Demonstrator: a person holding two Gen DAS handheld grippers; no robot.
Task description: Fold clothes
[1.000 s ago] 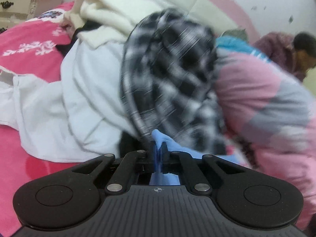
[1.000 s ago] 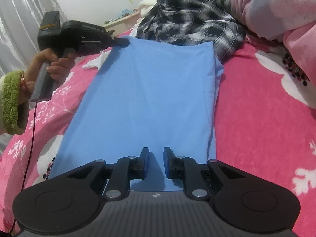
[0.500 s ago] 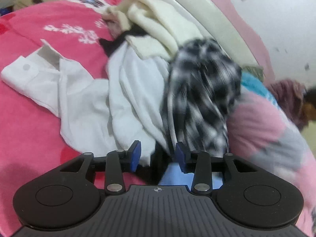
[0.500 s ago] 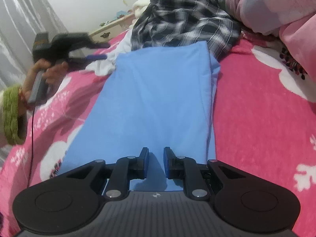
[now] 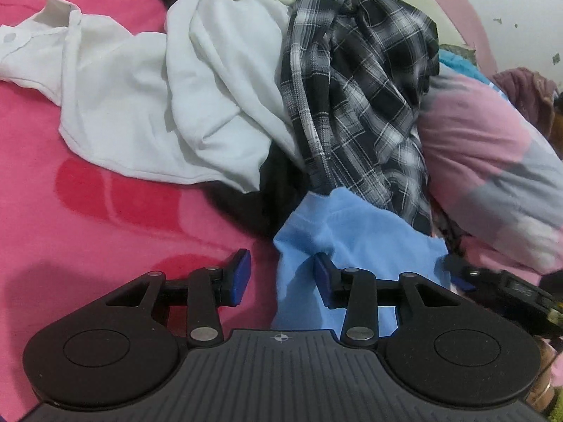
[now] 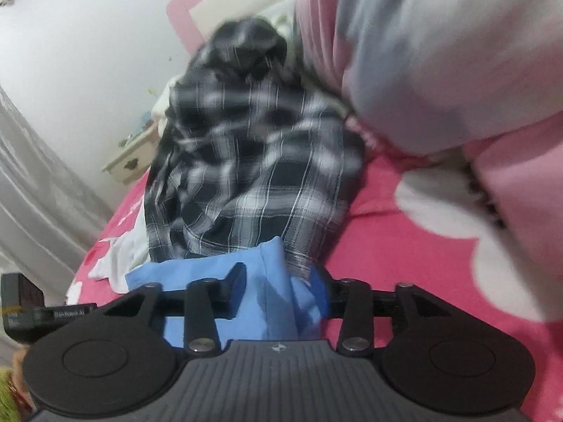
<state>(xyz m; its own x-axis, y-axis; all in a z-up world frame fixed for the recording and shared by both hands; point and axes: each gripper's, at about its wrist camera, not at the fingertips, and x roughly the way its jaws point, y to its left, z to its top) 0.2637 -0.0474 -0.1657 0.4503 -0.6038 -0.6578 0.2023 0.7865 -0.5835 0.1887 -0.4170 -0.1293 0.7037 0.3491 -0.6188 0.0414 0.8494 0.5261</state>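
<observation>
Letting go of the blue garment (image 5: 355,235) on the bed (image 5: 105,218): left claw (image 5: 281,277) released, right claw (image 6: 281,292) opening around its fold. Next, probably regrasping an edge for another fold.

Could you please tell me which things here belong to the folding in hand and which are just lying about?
In hand: blue shirt, left gripper, right gripper.
Lying about: plaid shirt, white shirt, pink quilt, nightstand.

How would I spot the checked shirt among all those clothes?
Look at the pink bedspread and the heap of clothes by the headboard. The plaid shirt lies crumpled between a white shirt and a pink-grey duvet, the only black-and-white checked piece.
</observation>
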